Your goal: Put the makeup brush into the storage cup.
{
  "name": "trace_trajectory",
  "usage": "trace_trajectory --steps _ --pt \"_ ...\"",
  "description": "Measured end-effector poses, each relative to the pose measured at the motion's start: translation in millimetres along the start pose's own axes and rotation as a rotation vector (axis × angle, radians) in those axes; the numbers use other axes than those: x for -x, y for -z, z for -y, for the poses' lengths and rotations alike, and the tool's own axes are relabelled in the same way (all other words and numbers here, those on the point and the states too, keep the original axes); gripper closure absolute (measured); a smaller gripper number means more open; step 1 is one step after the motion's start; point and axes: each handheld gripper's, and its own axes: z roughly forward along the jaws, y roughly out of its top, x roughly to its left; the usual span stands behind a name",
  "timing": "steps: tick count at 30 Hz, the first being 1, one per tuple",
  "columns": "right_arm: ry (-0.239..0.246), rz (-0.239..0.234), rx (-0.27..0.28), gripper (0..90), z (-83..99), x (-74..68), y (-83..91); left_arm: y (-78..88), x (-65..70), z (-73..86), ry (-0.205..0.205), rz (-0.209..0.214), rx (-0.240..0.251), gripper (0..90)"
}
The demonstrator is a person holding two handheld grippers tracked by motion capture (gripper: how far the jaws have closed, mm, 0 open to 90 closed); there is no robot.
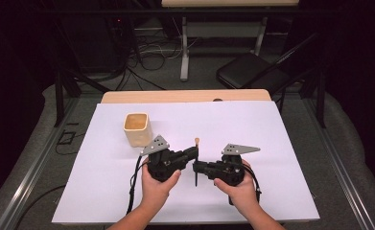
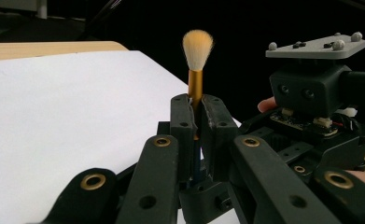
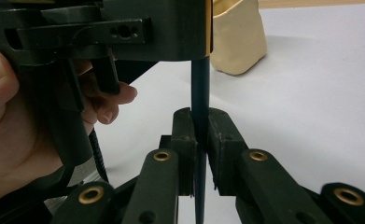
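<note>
Brush (image 2: 197,70): handle partly hidden between both claws' jaws, lower tip cut off in the right gripper view. Upright over the white tabletop (image 1: 252,129), near a cream cup (image 1: 137,128). Left claw (image 2: 196,119) clamped on gold collar; right claw (image 3: 200,135) clamped on dark handle below.

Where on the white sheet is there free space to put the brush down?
The white sheet is bare right of the right tool, and along its far edge behind the cream square plastic cup. Crowded: the centre, where both tools hold the dark-handled brush.
</note>
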Motion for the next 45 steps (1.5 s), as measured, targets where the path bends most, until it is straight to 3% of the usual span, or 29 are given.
trace_trajectory --steps 16,20,31,45 --pt "-0.001 -0.004 -0.007 83.2 0.1 -0.1 0.1 -0.2 -1.1 0.0 0.007 0.007 -0.007 83.5" --pt "0.006 0.002 -0.017 83.3 -0.1 -0.3 1.3 0.2 -1.0 0.0 0.004 0.013 -0.014 76.9" --pt "0.051 0.029 -0.027 83.3 -1.2 -2.0 5.8 2.0 -0.4 0.7 -0.02 0.001 -0.026 62.2" --pt "0.14 0.076 -0.064 83.3 -1.3 -7.8 7.2 4.0 -0.7 1.0 -0.028 0.006 -0.043 61.6"
